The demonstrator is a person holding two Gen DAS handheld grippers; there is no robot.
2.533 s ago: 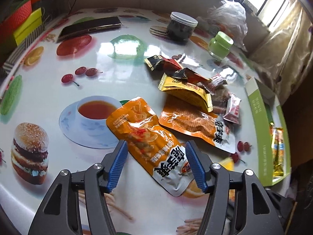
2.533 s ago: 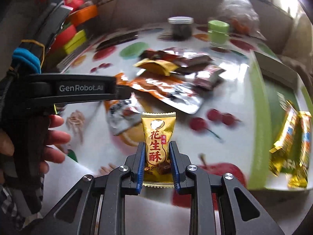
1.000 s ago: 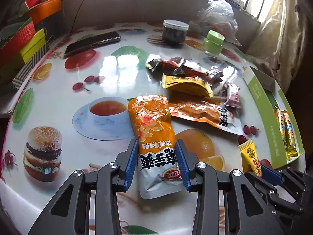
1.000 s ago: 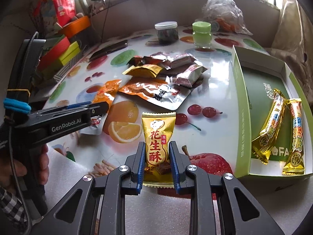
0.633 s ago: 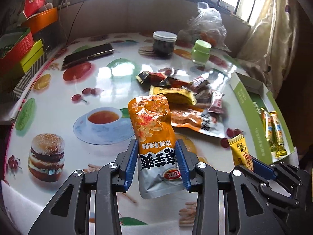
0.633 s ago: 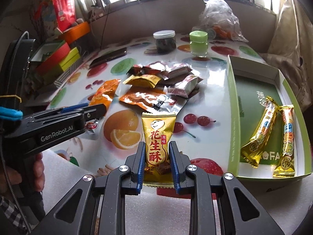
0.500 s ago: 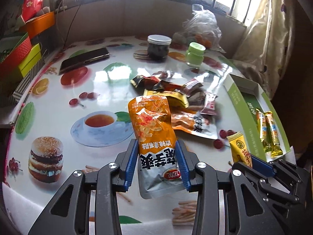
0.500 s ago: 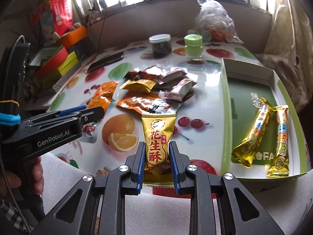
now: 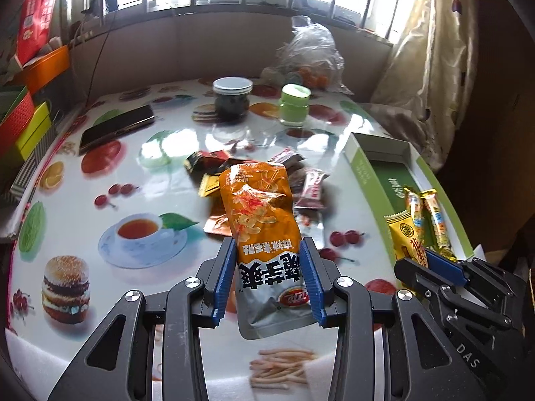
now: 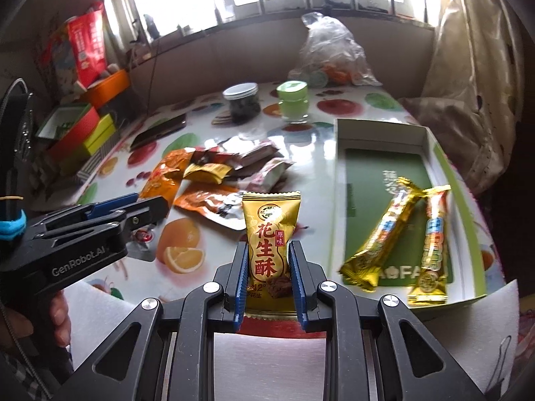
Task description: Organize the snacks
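Left gripper (image 9: 270, 279) is clamped on the orange pouch (image 9: 259, 214), blue pads pressing both sides of its silver lower end, and the pouch stands up through the centre of the left wrist frame, off the table (image 9: 67, 200). Right gripper (image 10: 268, 275) is clenched on the yellow candy (image 10: 270, 234), pads tight on its lower half, pack upright at centre frame and clear of the tabletop.

In the left view the right gripper pokes in at lower right, the candy sticking out of its tip. In the right view the left gripper comes in from the left edge, a hand (image 10: 57, 314) wrapped under it.

Behind the pouch, mid-frame, sits the snack pile (image 9: 294, 180): dark, yellow and pale wrappers heaped together, another orange pack lying flat under them. The green box (image 10: 414, 173) lies open on the right side of the right view, with two gold bars (image 10: 408, 234) in its lower half, side by side and angled.

Farther back, upper centre: a dark jar (image 9: 232, 98) and a green jar (image 9: 295, 103) just beside each other, a plastic bag (image 9: 309, 56) behind them. A phone (image 9: 117, 128) lies at upper left.
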